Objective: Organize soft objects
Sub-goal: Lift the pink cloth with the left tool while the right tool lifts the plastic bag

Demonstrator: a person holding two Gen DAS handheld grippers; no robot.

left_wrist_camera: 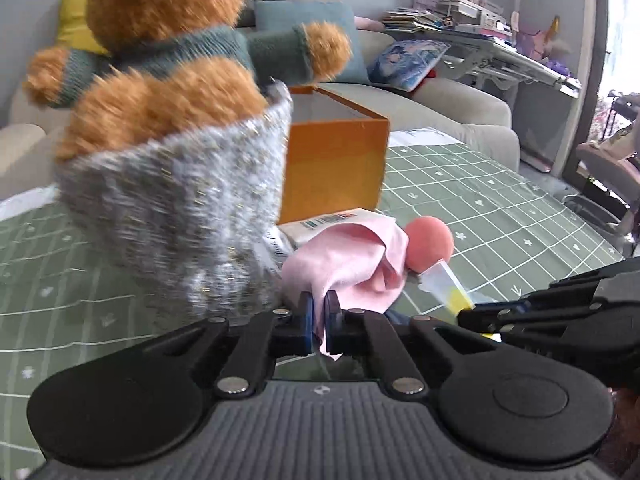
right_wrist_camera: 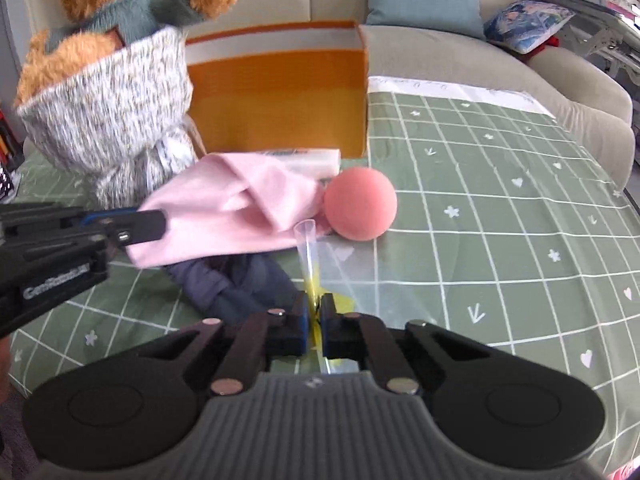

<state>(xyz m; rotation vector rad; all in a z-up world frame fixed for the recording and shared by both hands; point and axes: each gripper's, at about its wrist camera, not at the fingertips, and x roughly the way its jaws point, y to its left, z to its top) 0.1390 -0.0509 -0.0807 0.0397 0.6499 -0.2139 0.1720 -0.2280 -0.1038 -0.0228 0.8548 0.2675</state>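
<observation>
The left gripper (left_wrist_camera: pixel 318 312) has its jaws closed on a corner of the pink cloth (left_wrist_camera: pixel 352 258), which trails away from them toward 1 o'clock and ends against the pink ball (left_wrist_camera: pixel 430 244). The right gripper (right_wrist_camera: pixel 316 316) is clamped on the near edge of a clear bag (right_wrist_camera: pixel 320 264) with a yellow patch; the bag's long axis runs straight ahead to 12 o'clock, its open mouth just beside the cloth and the ball. So the bag's mouth faces the cloth, with the left gripper nearer the cloth. A dark blue cloth (right_wrist_camera: pixel 236 280) lies on the green surface (right_wrist_camera: pixel 500 200) at 11 o'clock from the right jaws. Behind, at 12 o'clock, stands the orange box (right_wrist_camera: pixel 280 92), with a teddy bear (right_wrist_camera: pixel 104 92) in grey wrap to its left. Likely next move: feeding the cloth into the bag.
</observation>
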